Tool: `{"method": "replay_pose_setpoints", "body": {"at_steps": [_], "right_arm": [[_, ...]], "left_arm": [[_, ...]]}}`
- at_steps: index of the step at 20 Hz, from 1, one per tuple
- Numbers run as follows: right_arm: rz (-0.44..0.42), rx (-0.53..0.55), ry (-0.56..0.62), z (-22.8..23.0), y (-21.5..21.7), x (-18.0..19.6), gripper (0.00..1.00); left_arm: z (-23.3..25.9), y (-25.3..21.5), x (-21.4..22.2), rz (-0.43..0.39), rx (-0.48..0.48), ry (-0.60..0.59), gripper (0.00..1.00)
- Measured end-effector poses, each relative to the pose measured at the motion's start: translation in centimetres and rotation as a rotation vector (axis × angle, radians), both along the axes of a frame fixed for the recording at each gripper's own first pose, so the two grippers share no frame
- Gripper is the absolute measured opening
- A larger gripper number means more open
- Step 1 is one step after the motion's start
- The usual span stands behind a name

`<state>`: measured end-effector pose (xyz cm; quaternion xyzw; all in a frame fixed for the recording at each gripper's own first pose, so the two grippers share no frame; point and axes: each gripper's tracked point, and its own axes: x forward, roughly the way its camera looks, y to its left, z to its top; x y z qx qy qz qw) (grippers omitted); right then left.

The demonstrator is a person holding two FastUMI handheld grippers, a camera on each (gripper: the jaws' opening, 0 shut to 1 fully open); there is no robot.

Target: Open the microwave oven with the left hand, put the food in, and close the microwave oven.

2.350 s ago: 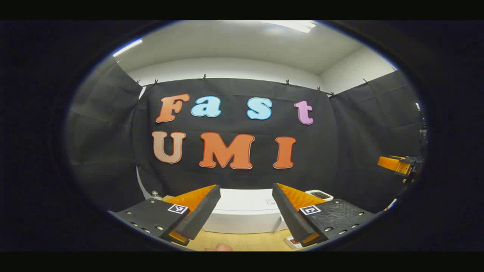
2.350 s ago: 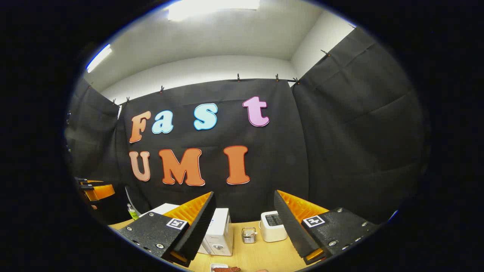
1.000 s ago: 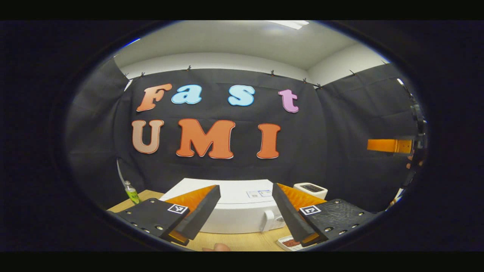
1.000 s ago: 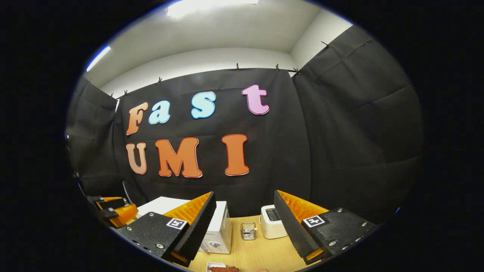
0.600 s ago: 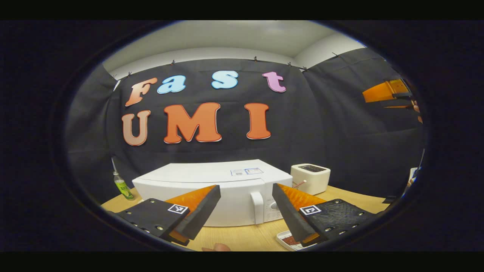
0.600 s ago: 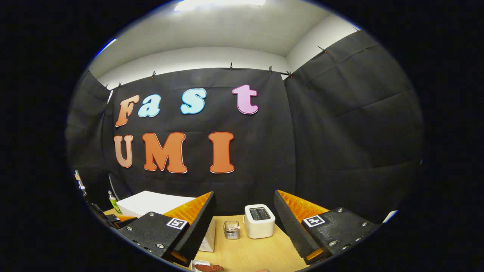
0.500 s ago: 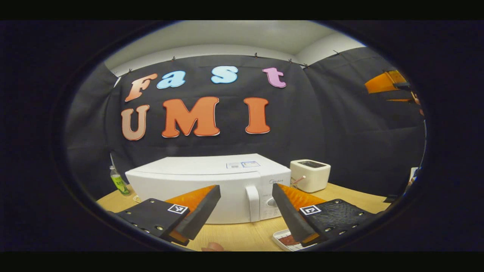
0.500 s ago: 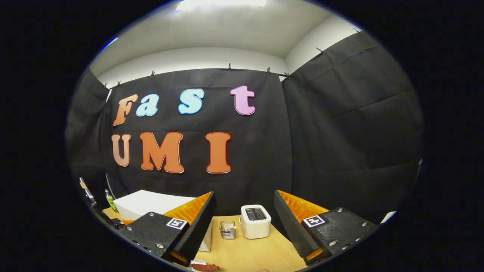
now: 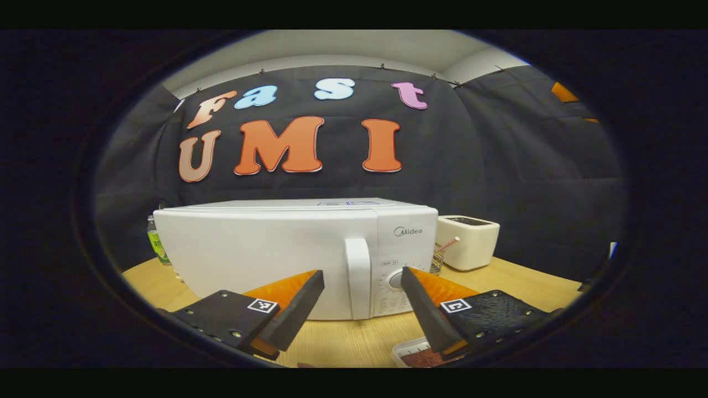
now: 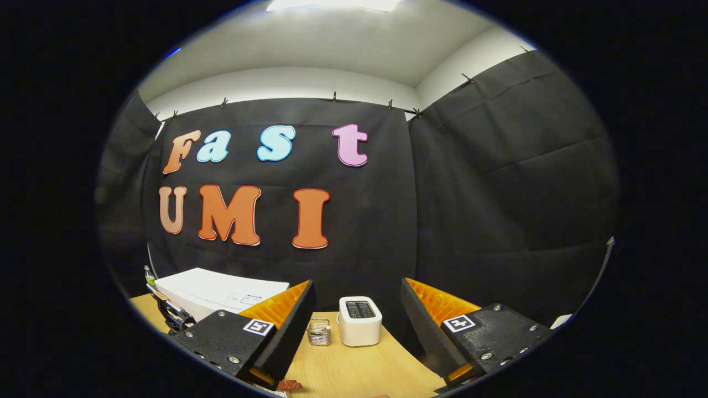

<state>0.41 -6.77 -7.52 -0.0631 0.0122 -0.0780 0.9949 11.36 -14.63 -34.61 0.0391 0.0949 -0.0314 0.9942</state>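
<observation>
Left gripper (image 9: 362, 284): spread wide, nothing held, aimed at the door handle (image 9: 358, 279).
Microwave (image 9: 265, 249): closed, set on the wooden table (image 9: 343, 342), straight ahead.
Food (image 9: 423, 358): seen on a white tray (image 9: 402, 351) before the microwave's right end.
Right gripper (image 10: 357, 309): spread, empty, raised above the table.
Toaster (image 10: 359, 320): placed right of the microwave.

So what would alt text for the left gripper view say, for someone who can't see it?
A closed white microwave sits on a wooden table, its door handle straight ahead of the open left gripper. A white toaster stands to its right.
</observation>
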Motion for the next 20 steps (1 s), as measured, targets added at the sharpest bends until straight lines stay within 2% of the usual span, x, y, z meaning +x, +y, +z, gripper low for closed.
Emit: {"method": "replay_pose_setpoints", "body": {"at_steps": [1,2,3,4,5,6,10,14,15,17,18,20], "right_arm": [[-0.004,-0.01,0.001,-0.1,-0.2,-0.1,0.95],[-0.006,-0.017,0.007,-0.5,-0.4,-0.2,0.95],[-0.011,-0.021,0.017,-0.8,-0.6,-0.2,0.95],[-0.013,-0.023,0.021,-0.9,-0.9,-0.3,0.95],[-0.014,-0.022,0.023,-1.0,-1.0,-0.4,0.96],[-0.014,-0.02,0.027,-1.3,-1.1,-0.3,0.96],[-0.002,-0.007,0.037,-2.2,-1.0,-0.2,0.96],[0.009,0.011,0.031,-3.0,-0.8,0.0,0.96],[0.015,0.019,0.036,-3.4,-0.5,0.1,0.96],[0.026,0.027,0.049,-4.3,-0.1,0.3,0.95],[0.029,0.027,0.054,-4.7,0.1,0.3,0.96],[0.035,0.031,0.058,-5.2,0.4,0.4,0.96]], "left_arm": [[-0.7,0.1,0.4,0.012,0.011,0.019,0.86],[-1.7,0.3,0.6,0.024,0.023,0.043,0.75],[-2.4,0.8,1.0,0.048,0.04,0.059,0.47],[-2.8,0.5,1.3,0.039,0.024,0.064,0.47],[-2.6,0.3,1.3,0.046,-0.001,0.062,0.31],[-2.4,0.3,0.9,0.043,-0.023,0.065,0.24],[-2.8,0.3,0.4,0.015,-0.038,0.078,0.11],[-1.7,0.5,-3.9,-0.05,-0.05,0.033,0.03],[-1.7,0.8,-5.0,-0.075,-0.057,0.04,0.12],[-1.4,1.2,-7.2,-0.13,-0.072,0.059,0.02],[-1.1,1.7,-8.5,-0.156,-0.074,0.064,0.12],[-0.6,2.7,-11.1,-0.199,-0.067,0.071,0.11]]}}
